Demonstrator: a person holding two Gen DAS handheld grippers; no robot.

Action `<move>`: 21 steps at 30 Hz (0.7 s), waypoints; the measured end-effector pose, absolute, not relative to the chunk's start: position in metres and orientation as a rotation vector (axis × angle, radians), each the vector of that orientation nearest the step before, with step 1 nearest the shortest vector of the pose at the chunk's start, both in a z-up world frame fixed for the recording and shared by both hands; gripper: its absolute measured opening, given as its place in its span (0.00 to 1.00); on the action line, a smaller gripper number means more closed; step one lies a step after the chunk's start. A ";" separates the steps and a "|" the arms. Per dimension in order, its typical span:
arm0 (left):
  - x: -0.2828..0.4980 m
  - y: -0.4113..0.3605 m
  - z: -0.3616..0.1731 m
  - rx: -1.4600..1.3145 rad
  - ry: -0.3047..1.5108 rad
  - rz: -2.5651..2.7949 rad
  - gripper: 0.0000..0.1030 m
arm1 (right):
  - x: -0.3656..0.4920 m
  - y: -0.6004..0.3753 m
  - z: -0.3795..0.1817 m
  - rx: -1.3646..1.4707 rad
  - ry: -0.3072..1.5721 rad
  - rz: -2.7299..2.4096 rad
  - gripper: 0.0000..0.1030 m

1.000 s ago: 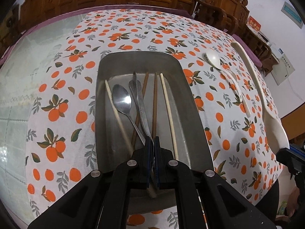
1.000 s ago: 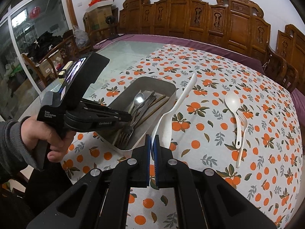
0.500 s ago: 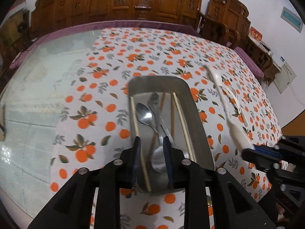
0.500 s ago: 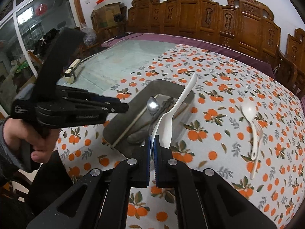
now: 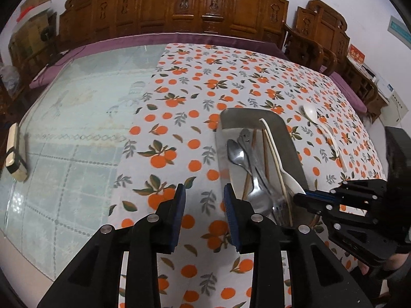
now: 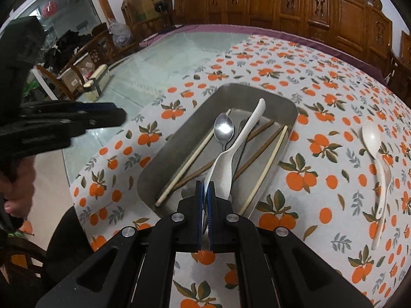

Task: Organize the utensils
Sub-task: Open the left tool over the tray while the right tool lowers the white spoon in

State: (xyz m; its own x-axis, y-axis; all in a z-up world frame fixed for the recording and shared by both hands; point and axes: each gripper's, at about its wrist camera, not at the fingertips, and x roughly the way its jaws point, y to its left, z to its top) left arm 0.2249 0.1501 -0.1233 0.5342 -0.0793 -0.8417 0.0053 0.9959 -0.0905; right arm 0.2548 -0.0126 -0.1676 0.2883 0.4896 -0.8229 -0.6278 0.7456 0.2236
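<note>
A steel tray (image 6: 179,138) on the orange-print cloth holds a metal spoon (image 6: 223,128), a fork, pale chopsticks (image 6: 269,164) and brown ones. My right gripper (image 6: 205,187) is shut on the bowl end of a long white ladle (image 6: 226,159). The ladle's handle lies over the utensils in the tray. My left gripper (image 5: 204,192) hovers over the cloth just left of the tray (image 5: 246,111). Its jaws are opening with nothing between them. In the left wrist view the right gripper (image 5: 308,197) shows at the tray's near right corner. A white spoon (image 6: 371,136) lies on the cloth to the right.
A white fork (image 6: 382,197) lies by the white spoon. A small box (image 5: 14,151) sits on the bare glass tabletop at the left. Carved wooden chairs (image 5: 179,7) line the far side. A person's hand (image 6: 15,195) holds the left gripper.
The left gripper opened, let go inside the tray and drew back up and to the left. The right gripper carried the white ladle down over the tray.
</note>
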 end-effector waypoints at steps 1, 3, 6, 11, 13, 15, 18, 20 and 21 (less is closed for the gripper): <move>0.224 0.152 -0.124 -0.080 1.008 -0.050 0.28 | 0.257 -0.012 -0.171 -0.156 1.045 0.745 0.04; 0.223 0.153 -0.125 -0.079 1.011 -0.048 0.28 | 0.260 -0.011 -0.175 -0.159 1.056 0.736 0.04; 0.222 0.154 -0.125 -0.081 1.012 -0.048 0.28 | 0.266 -0.013 -0.179 -0.147 1.069 0.726 0.04; 0.221 0.152 -0.124 -0.076 1.011 -0.052 0.28 | 0.272 -0.015 -0.184 -0.132 1.081 0.715 0.04; 0.221 0.150 -0.123 -0.074 1.011 -0.053 0.28 | 0.272 -0.015 -0.185 -0.133 1.081 0.717 0.05; 0.221 0.147 -0.121 -0.071 1.010 -0.052 0.29 | 0.271 -0.015 -0.183 -0.134 1.071 0.723 0.06; 0.220 0.142 -0.118 -0.065 1.006 -0.057 0.40 | 0.269 -0.016 -0.178 -0.150 1.056 0.723 0.06; 0.220 0.138 -0.116 -0.059 1.001 -0.061 0.43 | 0.264 -0.019 -0.171 -0.152 1.036 0.728 0.15; 0.220 0.136 -0.116 -0.058 1.001 -0.062 0.43 | 0.262 -0.021 -0.168 -0.151 1.025 0.728 0.18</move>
State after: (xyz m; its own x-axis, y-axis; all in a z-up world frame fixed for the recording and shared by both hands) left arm 0.2200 0.1365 -0.1162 0.5376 -0.0786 -0.8395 0.0248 0.9967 -0.0774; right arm 0.2618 -0.0212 -0.1679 0.3100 0.4809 -0.8201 -0.6162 0.7586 0.2119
